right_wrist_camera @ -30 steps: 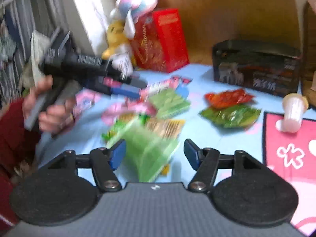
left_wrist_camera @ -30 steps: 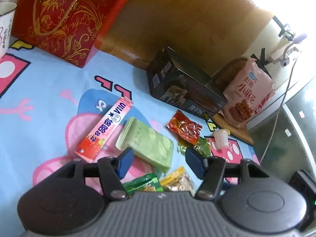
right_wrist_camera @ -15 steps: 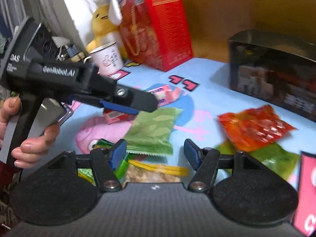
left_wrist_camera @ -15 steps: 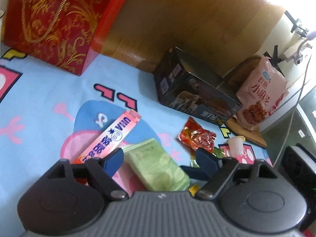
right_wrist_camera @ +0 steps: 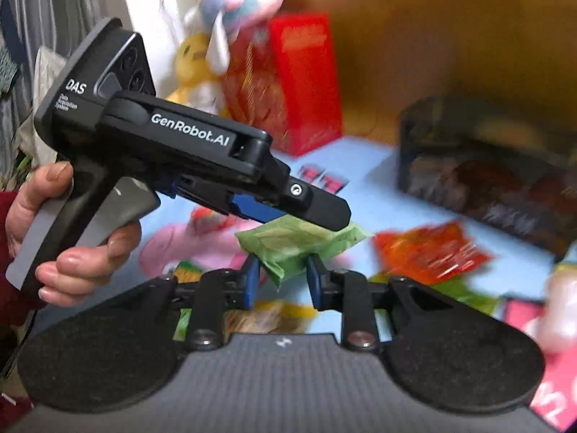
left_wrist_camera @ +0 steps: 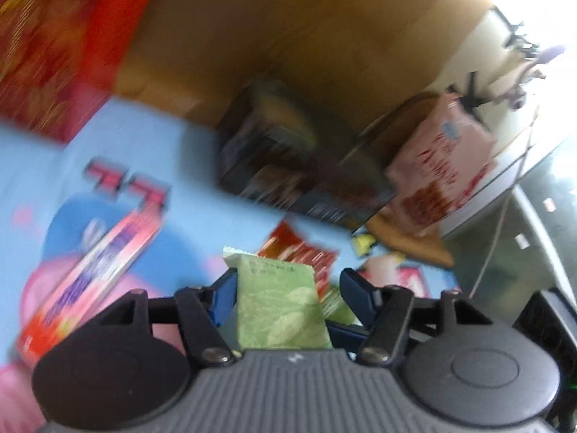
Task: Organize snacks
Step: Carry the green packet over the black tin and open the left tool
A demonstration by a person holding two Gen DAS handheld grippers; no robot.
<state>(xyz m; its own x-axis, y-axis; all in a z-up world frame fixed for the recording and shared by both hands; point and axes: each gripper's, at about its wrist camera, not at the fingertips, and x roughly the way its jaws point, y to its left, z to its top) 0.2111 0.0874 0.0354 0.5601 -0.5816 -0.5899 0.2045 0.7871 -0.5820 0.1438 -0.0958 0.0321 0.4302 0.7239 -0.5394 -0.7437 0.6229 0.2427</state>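
Black left gripper (right_wrist_camera: 288,216), blue-padded jaws, white "GenRobot.AI" lettering, dark red sleeve (right_wrist_camera: 7,238).

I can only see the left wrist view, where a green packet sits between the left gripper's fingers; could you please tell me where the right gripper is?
Observer: The right gripper is pinching the near corner of the green packet, just below the left gripper.
Operator: Thank you. Does the packet look flat from that side?
Observer: No, it is crumpled where the right gripper's fingers press it.
Operator: Is anything beside the red gift bag?
Observer: Yes, a yellow plush toy sits to its left, with a pastel one above.
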